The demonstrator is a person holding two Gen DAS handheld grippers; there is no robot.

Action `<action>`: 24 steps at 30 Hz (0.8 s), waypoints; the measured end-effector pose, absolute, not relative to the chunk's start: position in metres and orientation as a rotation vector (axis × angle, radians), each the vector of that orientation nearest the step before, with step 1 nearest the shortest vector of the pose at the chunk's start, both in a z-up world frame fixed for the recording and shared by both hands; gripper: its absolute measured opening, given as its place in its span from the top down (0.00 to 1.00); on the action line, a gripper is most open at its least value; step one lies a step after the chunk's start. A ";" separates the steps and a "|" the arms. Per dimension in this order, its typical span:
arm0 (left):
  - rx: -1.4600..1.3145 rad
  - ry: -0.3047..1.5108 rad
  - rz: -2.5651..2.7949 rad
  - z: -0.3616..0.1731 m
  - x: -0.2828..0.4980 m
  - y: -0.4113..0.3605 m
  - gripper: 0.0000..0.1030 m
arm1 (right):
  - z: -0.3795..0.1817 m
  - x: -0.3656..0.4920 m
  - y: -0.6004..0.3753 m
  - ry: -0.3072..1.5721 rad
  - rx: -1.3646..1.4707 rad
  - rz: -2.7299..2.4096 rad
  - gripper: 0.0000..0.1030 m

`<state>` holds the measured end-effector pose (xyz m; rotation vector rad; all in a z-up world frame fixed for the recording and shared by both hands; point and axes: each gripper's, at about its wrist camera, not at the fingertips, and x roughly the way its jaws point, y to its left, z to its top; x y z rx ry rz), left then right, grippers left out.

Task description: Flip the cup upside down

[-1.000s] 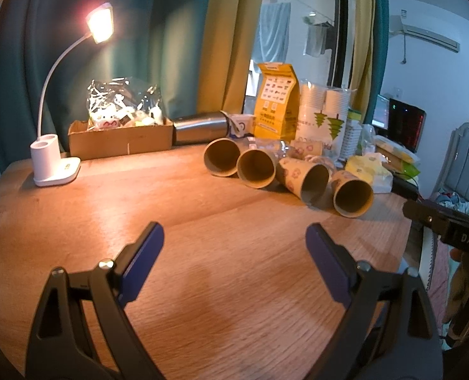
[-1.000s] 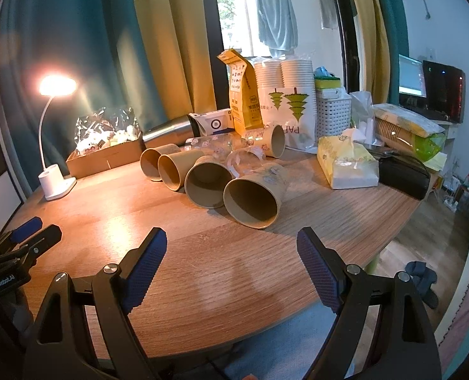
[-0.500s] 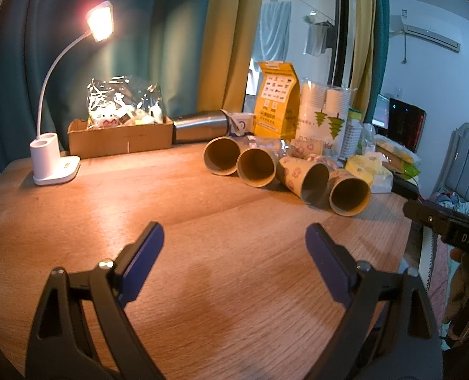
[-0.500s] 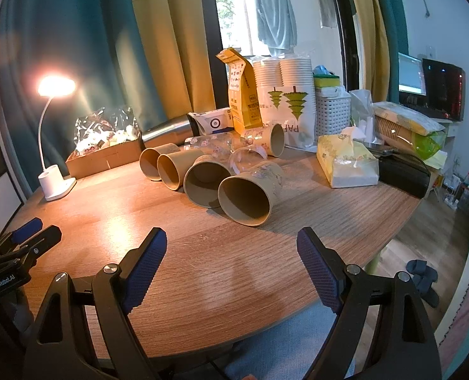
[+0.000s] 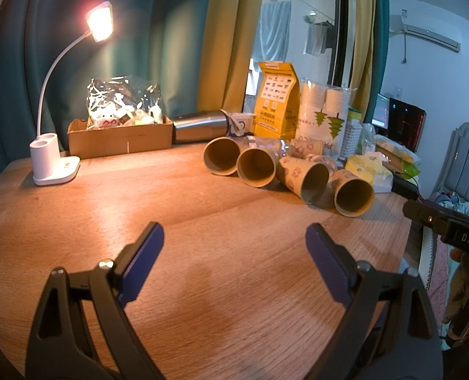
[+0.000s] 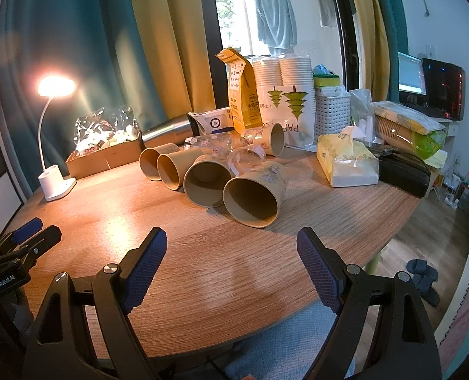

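Note:
Several paper cups lie on their sides in a row on the round wooden table, mouths toward me. In the right wrist view the nearest cup lies just ahead of my right gripper, which is open and empty; another cup lies to its left. In the left wrist view the row shows at the right, with the end cup farthest right. My left gripper is open and empty over bare table, well short of the cups. A further cup lies behind the row.
A lit white desk lamp stands at the back left beside a cardboard box. A steel flask, yellow carton, bagged cup stack, white basket and tissue pack crowd the back and right.
The right gripper has backed off slightly from the cups, which sit a little higher in its view. The left gripper has hardly moved. Both stay open.

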<state>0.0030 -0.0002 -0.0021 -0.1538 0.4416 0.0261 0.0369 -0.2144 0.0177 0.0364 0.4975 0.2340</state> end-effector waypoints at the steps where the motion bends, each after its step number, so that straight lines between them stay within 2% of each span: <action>1: -0.154 0.441 0.026 -0.002 0.003 0.000 0.10 | 0.018 0.037 -0.214 0.498 0.036 0.233 0.16; 24: -0.154 0.441 0.026 -0.002 0.003 0.000 0.10 | 0.015 0.035 -0.212 0.503 0.044 0.236 0.16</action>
